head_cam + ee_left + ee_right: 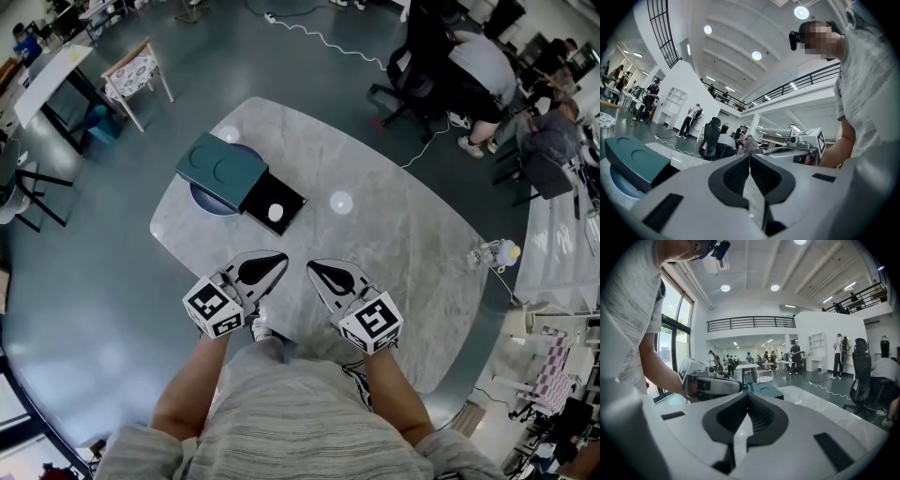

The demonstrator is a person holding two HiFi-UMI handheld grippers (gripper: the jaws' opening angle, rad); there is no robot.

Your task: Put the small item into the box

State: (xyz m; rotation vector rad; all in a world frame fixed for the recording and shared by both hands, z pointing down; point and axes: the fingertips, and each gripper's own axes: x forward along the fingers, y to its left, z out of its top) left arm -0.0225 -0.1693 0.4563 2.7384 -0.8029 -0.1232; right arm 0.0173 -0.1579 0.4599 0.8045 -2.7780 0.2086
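A teal box rests on a blue round base on the marble table, its black inner tray slid out toward me. A small white item lies in that tray. My left gripper and right gripper hover side by side near the table's front edge, short of the tray, tips angled toward each other. Both are shut with nothing between the jaws. The left gripper view has its closed jaws and the teal box at left. The right gripper view shows its shut jaws, with the box beyond them.
Two bright round light spots lie on the tabletop. Seated people on office chairs are at the far right, and a cable runs across the floor. A small wooden stand is at the far left. The person's torso fills the near edge.
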